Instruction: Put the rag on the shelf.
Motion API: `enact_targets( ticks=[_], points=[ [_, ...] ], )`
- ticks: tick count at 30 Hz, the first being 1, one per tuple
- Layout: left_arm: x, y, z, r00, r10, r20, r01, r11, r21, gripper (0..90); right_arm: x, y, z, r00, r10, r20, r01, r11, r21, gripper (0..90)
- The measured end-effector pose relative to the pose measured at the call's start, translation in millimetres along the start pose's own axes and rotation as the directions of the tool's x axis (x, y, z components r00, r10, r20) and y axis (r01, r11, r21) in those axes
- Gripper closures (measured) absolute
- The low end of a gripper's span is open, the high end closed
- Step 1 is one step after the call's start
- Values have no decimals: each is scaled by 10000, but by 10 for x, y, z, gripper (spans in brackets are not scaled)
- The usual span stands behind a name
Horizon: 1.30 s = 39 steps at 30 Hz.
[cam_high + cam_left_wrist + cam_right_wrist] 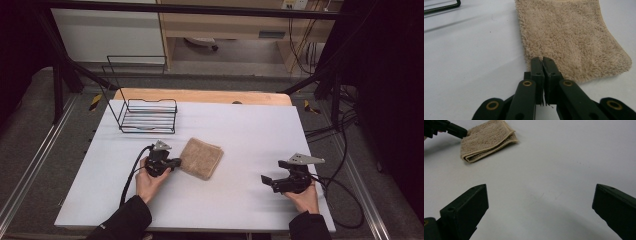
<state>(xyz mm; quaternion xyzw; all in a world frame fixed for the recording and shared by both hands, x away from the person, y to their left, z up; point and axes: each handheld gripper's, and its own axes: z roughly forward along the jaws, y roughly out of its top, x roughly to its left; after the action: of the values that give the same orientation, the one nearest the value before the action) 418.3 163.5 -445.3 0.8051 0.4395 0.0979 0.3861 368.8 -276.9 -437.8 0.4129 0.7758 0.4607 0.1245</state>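
Left gripper [542, 60] is clamped onto the folded towel's [571, 37] near edge, while right gripper [540, 195] gapes wide over bare table [564, 157].

high: above, forward-down | tongs cams: low, close | shared: towel [201, 158]

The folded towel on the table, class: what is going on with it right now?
A person holds a claw in each hand over a white table. The left claw is shut on the near edge of a folded tan towel, which lies flat. The right claw is open over bare table, apart from the towel. A black wire rack stands at the table's far left with nothing in it.
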Motion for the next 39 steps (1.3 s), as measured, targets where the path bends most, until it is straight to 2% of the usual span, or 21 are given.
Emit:
enact_targets(
  ticks=[5, 6, 7, 10, 13, 14, 15, 16, 17, 21, 26, 28, 31, 32, 33, 39],
  points=[
    [10, 7, -14, 9999, 147, 12, -147, 9999, -30, 872, 95, 50, 48, 9995, -241, -214, 238, 9997, -102, 25],
    [14, 6, -14, 9999, 161, 15, -160, 9999, -26, 872, 155, 78, 82, 9986, -491, -208, 488, 9987, -138, 34],
    [14, 4, -14, 9999, 172, 3, -172, 9998, -31, 872, 188, 94, 102, 9982, -551, -227, 548, 9984, -143, 40],
    [21, 0, -15, 9995, 299, -58, -299, 9995, -48, 872, 264, 131, 146, 9978, -576, -325, 571, 9982, -167, 57],
    [22, -7, -7, 9990, 425, -103, -425, 9991, -37, 870, 445, 221, 300, 9965, -688, -466, 686, 9976, -56, 87],
    [17, -10, -2, 9988, 458, -144, -458, 9990, -11, 870, 445, 221, 300, 9965, -688, -466, 686, 9976, -56, 87],
    [12, -12, 2, 9986, 496, -180, -496, 9988, -10, 869, 543, 270, 400, 9953, -788, -555, 794, 9968, 91, 101],
    [10, -14, 3, 9983, 544, -200, -545, 9985, -17, 869, 543, 270, 400, 9953, -788, -555, 794, 9968, 91, 101],
    [9, -15, 5, 9982, 570, -212, -570, 9984, -19, 869, 634, 315, 500, 9951, -790, -593, 804, 9965, 216, 114],
    [4, -22, 15, 9976, 642, -249, -643, 9979, -14, 867, 757, 375, 637, 9939, -811, -745, 835, 9961, 287, 137],
    [-4, -27, 25, 9967, 742, -317, -742, 9972, -9, 864, 980, 459, 854, 9885, -1109, -1029, 1146, 9929, 310, 232],
    [0, -28, 26, 9970, 714, -284, -714, 9974, -8, 863, 1014, 471, 890, 9875, -1172, -1058, 1211, 9922, 312, 251],
    [-3, -32, 28, 9966, 756, -314, -758, 9971, -24, 863, 1145, 507, 1040, 9842, -1273, -1227, 1350, 9892, 570, 303],
    [-6, -33, 29, 9965, 771, -325, -773, 9970, -27, 863, 1145, 507, 1040, 9842, -1273, -1227, 1350, 9892, 570, 303],
    [-7, -33, 29, 9964, 777, -327, -778, 9970, -28, 862, 1200, 517, 1115, 9823, -1366, -1282, 1473, 9860, 776, 330],
    [-12, -36, 31, 9964, 769, -356, -771, 9970, -48, 863, 1287, 541, 1251, 9793, -1504, -1357, 1636, 9822, 919, 427]
  ],
)
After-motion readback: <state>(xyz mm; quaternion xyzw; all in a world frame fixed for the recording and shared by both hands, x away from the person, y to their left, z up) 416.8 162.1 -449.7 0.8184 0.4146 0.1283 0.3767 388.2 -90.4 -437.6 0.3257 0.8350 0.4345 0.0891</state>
